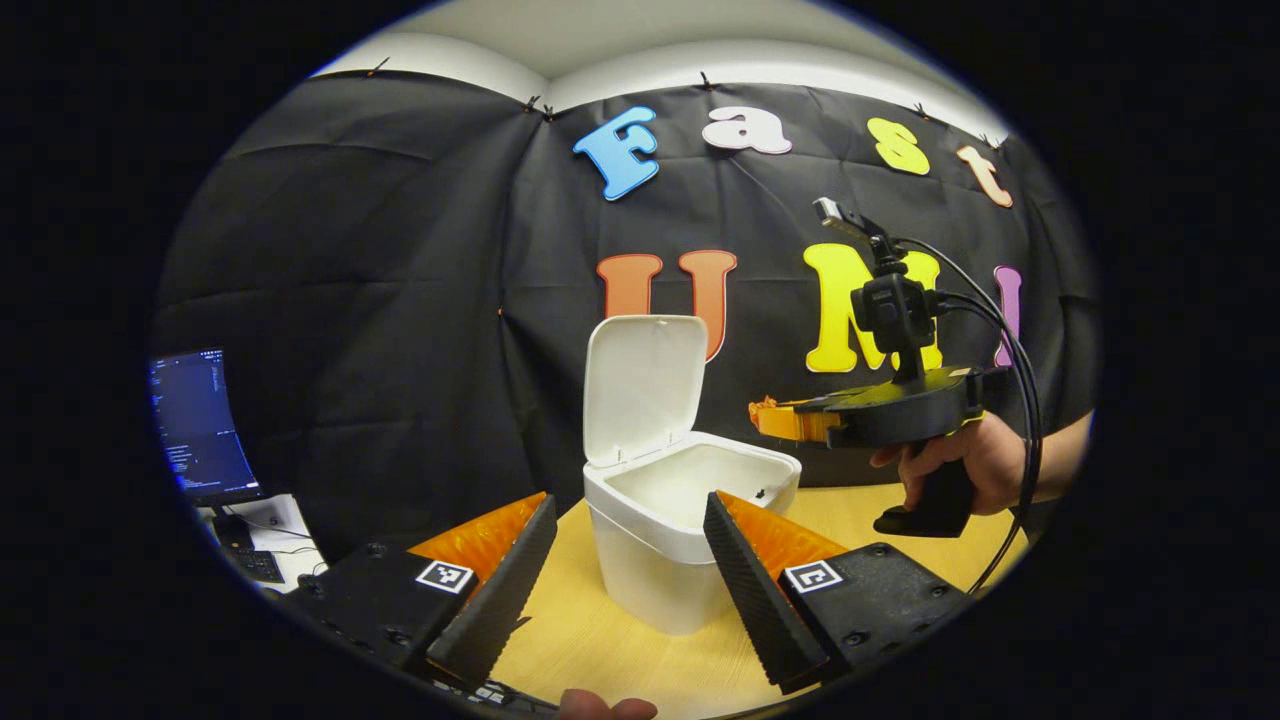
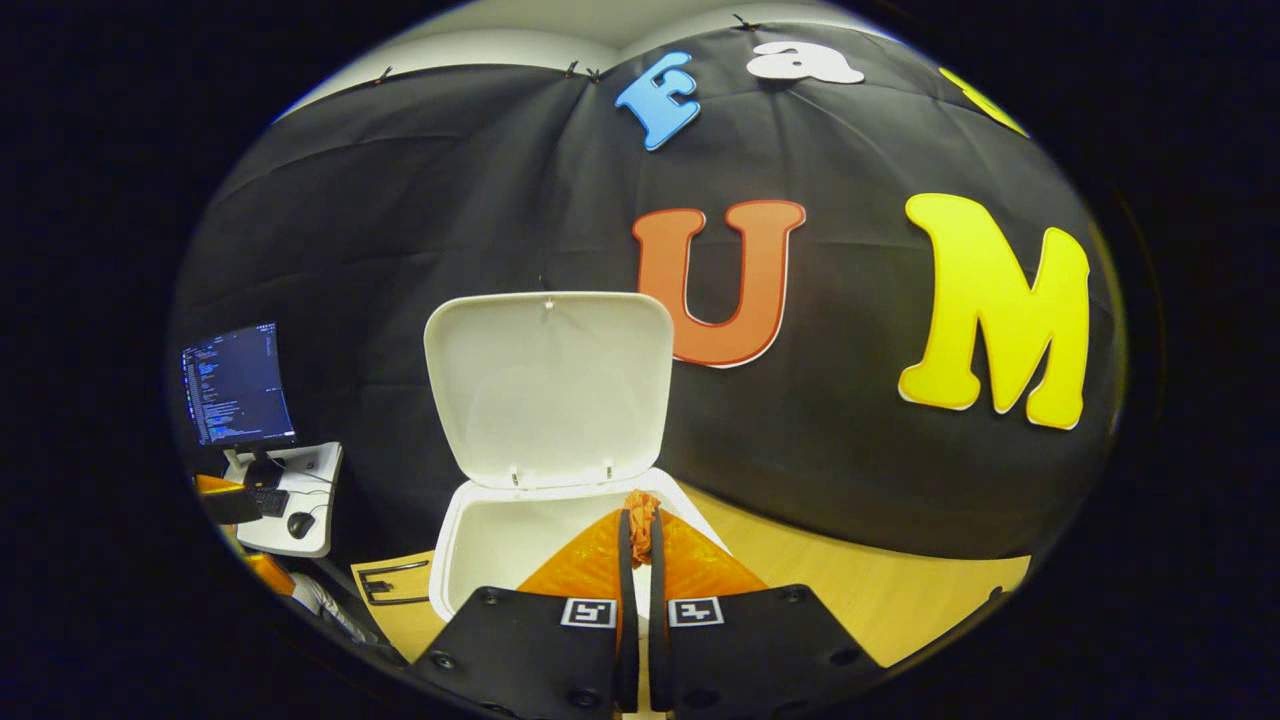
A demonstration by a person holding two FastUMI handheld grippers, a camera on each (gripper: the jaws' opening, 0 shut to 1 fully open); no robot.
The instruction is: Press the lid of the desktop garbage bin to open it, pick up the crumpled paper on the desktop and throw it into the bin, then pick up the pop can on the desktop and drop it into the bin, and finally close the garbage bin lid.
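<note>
The white plastic desktop bin (image 1: 690,520) stands on the wooden table (image 1: 600,640), its hinged lid (image 1: 645,385) upright toward twelve o'clock. The left gripper (image 1: 630,560) gapes wide before it. At three o'clock the right gripper (image 1: 775,420), hand-held (image 1: 950,460), hovers above the rim, its fingers (image 2: 625,560) nearly together, holding nothing.

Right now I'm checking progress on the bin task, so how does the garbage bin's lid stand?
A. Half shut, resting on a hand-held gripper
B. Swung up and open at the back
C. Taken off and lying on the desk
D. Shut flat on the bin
B: the lid stands upright on its hinges behind the open garbage bin, with the right hand-held gripper at the rim, apart from the lid.
</note>
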